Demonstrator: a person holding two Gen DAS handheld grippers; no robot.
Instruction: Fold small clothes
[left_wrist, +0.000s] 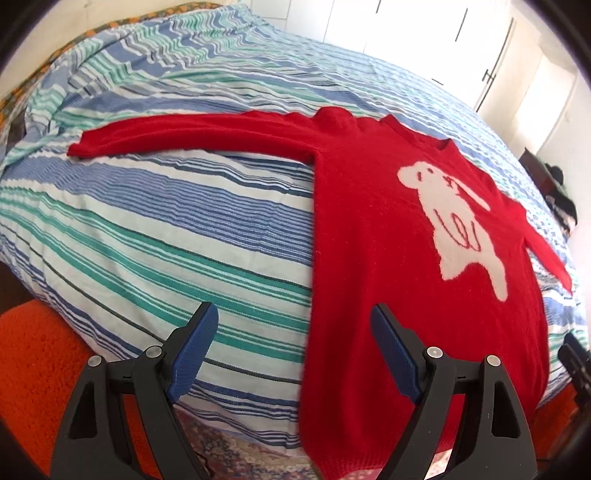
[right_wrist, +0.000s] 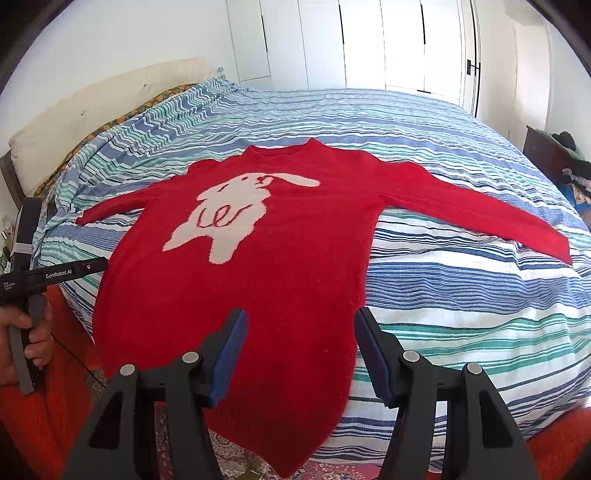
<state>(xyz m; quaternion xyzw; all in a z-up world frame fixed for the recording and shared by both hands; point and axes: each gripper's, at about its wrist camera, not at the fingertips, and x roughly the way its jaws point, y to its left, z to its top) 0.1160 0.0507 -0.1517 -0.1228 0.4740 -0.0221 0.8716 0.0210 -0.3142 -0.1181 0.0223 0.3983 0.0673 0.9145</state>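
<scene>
- Your left gripper (left_wrist: 293, 349) hangs with its blue-padded fingers spread wide apart, nothing between them.
- Look between those fingers: the left side edge of the red sweater (left_wrist: 373, 258) runs right up the gap, striped bedspread (left_wrist: 155, 229) under the finger at 7 o'clock, red knit under the one at 5 o'clock.
- From that gripper, the sweater body fills 12 to 3 o'clock, with the white rabbit design (left_wrist: 454, 221) up at 2 o'clock.
- One sleeve (left_wrist: 192, 138) stretches flat across the cover to 10 o'clock, well apart from your fingers.
- Your right gripper (right_wrist: 299, 350) is open too, fingers parted, holding nothing.
- It sits low over the hem end; the sweater's right side edge passes between the fingers, red fabric filling most of the gap.
- From there the body runs up to 12 o'clock, neckline (right_wrist: 280, 149) at the far end, rabbit (right_wrist: 236, 218) at 11 o'clock.
- The other sleeve (right_wrist: 476, 210) reaches out toward 2 o'clock, lying flat on the stripes.
- At 9 o'clock in the right wrist view you can see your left hand (right_wrist: 26, 339) wrapped on the other tool's handle, beside the bed edge.
- Hem of the sweater drapes over the near edge of the bed, above an orange rug (left_wrist: 40, 354).
</scene>
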